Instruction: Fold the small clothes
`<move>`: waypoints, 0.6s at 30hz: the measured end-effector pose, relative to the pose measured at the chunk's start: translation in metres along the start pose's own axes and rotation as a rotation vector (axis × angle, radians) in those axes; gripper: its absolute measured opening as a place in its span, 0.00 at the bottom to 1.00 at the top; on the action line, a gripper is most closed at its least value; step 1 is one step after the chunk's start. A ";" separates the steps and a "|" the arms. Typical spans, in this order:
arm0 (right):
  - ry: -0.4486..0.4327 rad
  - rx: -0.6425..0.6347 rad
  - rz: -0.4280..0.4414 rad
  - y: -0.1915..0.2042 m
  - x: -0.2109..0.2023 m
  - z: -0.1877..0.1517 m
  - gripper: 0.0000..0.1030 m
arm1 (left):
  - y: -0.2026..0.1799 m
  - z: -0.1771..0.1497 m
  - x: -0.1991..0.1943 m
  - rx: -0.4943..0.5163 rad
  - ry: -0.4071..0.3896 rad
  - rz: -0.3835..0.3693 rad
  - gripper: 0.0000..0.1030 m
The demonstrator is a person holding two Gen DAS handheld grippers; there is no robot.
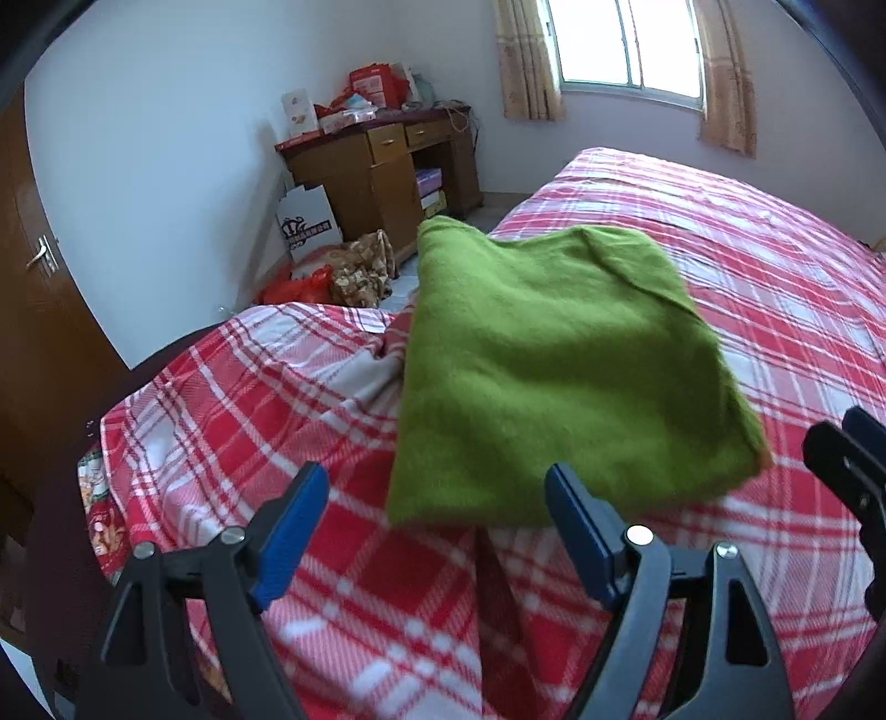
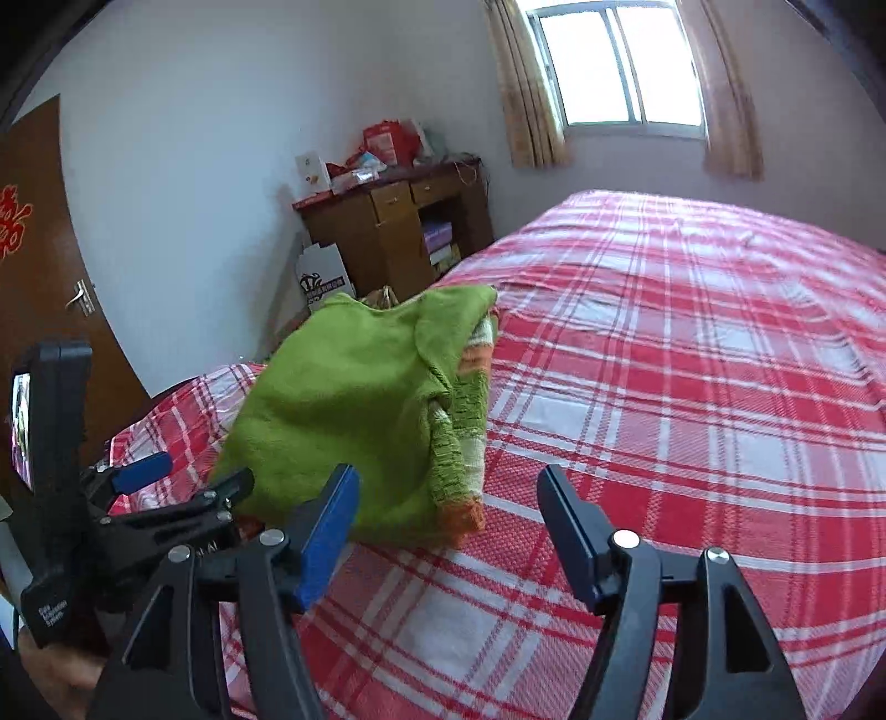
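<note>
A small green knitted garment (image 1: 554, 376) lies folded into a rough square on the red and white plaid bed (image 1: 332, 609). In the right wrist view the green garment (image 2: 343, 410) shows striped orange and white cuffs along its right edge. My left gripper (image 1: 437, 515) is open and empty, just short of the garment's near edge. My right gripper (image 2: 448, 515) is open and empty, close to the garment's near right corner. The left gripper (image 2: 166, 482) also shows at the left of the right wrist view, and the right gripper's finger (image 1: 847, 459) shows at the right edge of the left wrist view.
The plaid bed (image 2: 692, 387) stretches far to the right. A wooden desk (image 1: 382, 166) with boxes and red bags stands against the far wall. Bags and a white box (image 1: 307, 224) lie on the floor beside it. A brown door (image 1: 33, 266) is at the left. A curtained window (image 1: 626, 44) is behind.
</note>
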State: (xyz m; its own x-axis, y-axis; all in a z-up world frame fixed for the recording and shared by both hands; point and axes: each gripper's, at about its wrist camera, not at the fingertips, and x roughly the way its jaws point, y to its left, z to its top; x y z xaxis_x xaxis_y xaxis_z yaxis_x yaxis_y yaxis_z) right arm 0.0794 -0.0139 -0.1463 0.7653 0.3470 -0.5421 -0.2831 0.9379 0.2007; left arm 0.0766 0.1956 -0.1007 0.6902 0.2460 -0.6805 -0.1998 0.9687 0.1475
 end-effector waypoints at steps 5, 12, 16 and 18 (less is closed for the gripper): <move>-0.007 -0.021 -0.021 0.008 -0.028 -0.010 0.66 | -0.006 -0.008 -0.026 0.028 -0.034 -0.009 0.90; -0.057 -0.023 -0.029 0.015 -0.068 -0.013 0.66 | -0.006 -0.013 -0.064 0.032 -0.087 -0.023 1.00; -0.107 -0.047 -0.071 0.023 -0.093 -0.010 0.66 | -0.002 -0.017 -0.086 0.043 -0.135 -0.039 1.00; -0.131 -0.054 -0.094 0.026 -0.104 -0.007 0.66 | -0.001 -0.017 -0.096 0.050 -0.157 -0.044 1.00</move>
State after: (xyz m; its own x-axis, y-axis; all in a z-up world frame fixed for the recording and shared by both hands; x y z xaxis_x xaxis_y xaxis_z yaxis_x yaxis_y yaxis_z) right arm -0.0119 -0.0254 -0.0898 0.8579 0.2576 -0.4446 -0.2343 0.9662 0.1079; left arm -0.0010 0.1705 -0.0473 0.7983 0.2017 -0.5675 -0.1344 0.9782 0.1585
